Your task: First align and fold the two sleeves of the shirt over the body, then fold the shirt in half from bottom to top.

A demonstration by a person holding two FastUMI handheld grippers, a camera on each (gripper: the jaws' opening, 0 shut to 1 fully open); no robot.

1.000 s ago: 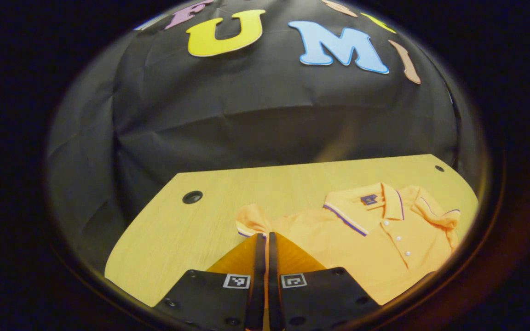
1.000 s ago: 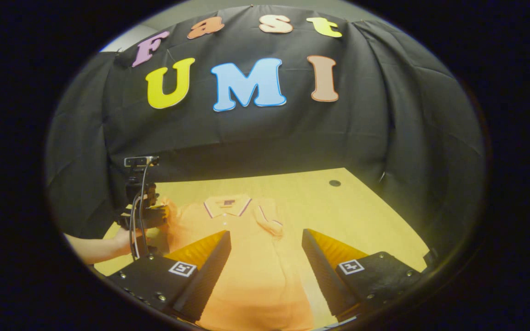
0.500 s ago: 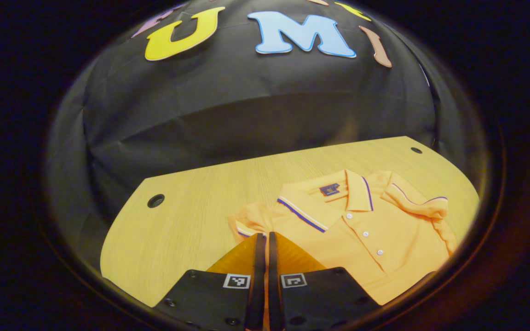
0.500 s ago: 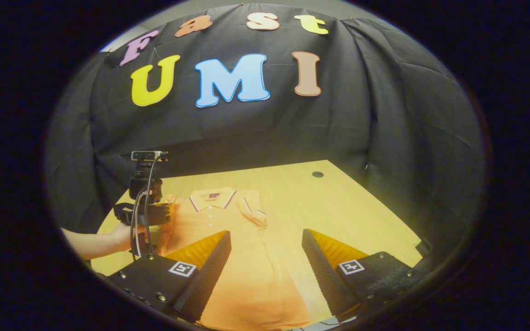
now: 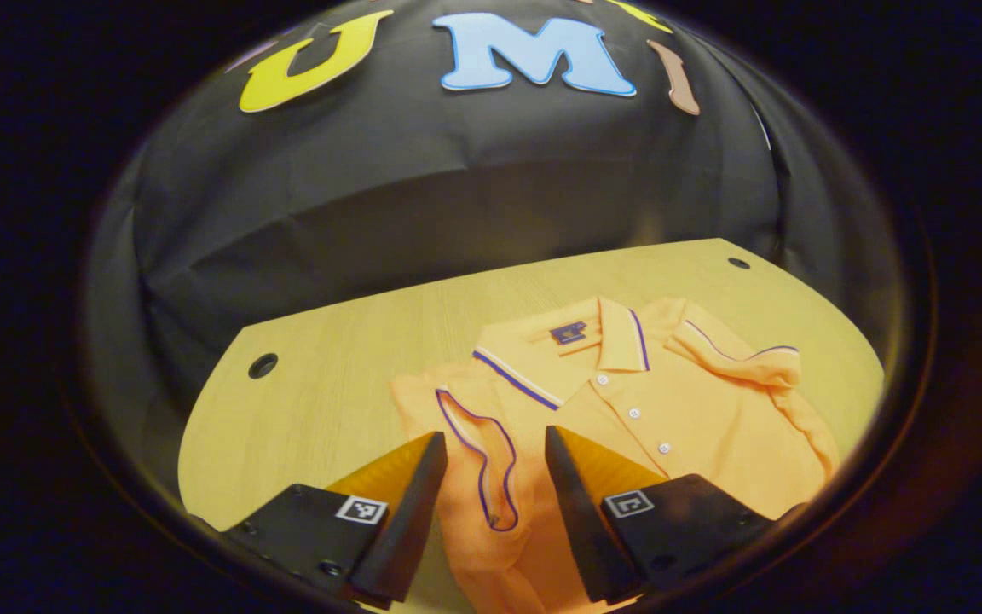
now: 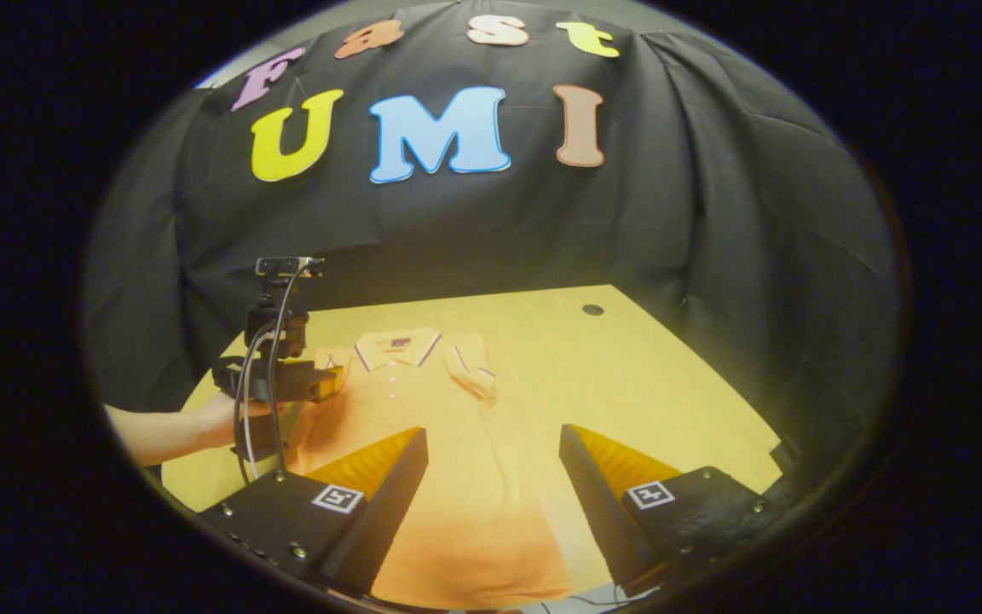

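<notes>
A: Where is the shirt [image 5: 678, 418] lying now?

B: It is lying flat on the worktop [image 5: 329, 401], collar at the far side. Both sleeves are lying folded in over the body. The left sleeve [image 5: 478, 452] is resting just between the fingers of the left tongs [image 5: 488, 460], which are standing open and gripping nothing.

A: And the right tongs [image 6: 493, 465]?

B: They are also standing open, hanging over the near part of the shirt and touching nothing, as far as I am seeing.

A: How is the cloth going to handle?

B: I am judging it light, soft and limp, so it is going to sag and wrinkle. For the bottom-to-top fold I am advising to pinch the near hem at both corners.

A: Any containers?

B: I am seeing none.
</notes>
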